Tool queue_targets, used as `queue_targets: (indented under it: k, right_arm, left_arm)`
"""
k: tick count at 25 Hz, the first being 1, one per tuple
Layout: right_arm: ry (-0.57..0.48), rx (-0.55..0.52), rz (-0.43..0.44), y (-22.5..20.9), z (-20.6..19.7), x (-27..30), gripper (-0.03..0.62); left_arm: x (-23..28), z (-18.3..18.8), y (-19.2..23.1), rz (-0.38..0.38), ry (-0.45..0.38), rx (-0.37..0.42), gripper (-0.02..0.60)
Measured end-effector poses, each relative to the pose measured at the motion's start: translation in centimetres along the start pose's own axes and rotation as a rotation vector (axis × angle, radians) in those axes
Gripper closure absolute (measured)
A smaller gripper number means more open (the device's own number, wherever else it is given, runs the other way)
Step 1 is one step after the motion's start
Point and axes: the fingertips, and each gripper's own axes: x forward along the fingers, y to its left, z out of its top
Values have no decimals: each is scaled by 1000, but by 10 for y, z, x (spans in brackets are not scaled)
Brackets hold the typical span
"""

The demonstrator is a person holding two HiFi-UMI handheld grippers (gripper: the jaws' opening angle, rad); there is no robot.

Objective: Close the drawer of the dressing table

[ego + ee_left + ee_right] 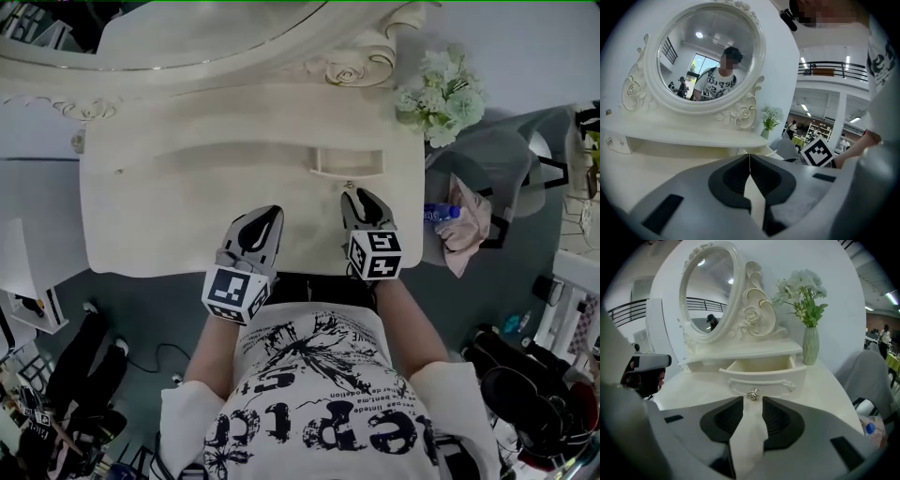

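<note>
The cream dressing table (159, 220) has a small drawer (347, 161) pulled out under its raised shelf. In the right gripper view the drawer (761, 373) stands open and empty, its metal knob (753, 393) facing me. My right gripper (753, 402) is open, its jaw tips just short of the knob and to either side of it, not pressing on it. From the head view the right gripper (362, 194) sits right in front of the drawer. My left gripper (270, 216) hovers over the tabletop to the left, and its jaws (749, 157) are shut with nothing in them.
An oval mirror (708, 51) in a carved frame rises behind the shelf. A vase of white flowers (810, 345) stands at the table's right end beside the drawer. A grey chair with cloth and a bottle (469, 220) is to the right; bags and cables lie on the floor.
</note>
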Motion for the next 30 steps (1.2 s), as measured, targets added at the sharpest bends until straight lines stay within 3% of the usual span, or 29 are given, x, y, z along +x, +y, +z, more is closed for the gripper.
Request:
queue_targets:
  k: [6, 13, 30]
  right_arm:
    - [43, 62, -28, -1, 2, 14, 474]
    - [65, 46, -60, -2, 4, 19, 487]
    - [70, 43, -32, -12, 35, 47, 489]
  left_arm:
    - [13, 4, 11, -7, 3, -1, 561]
    - [22, 11, 12, -24, 0, 4, 561]
    - [26, 11, 16, -34, 44, 28, 561]
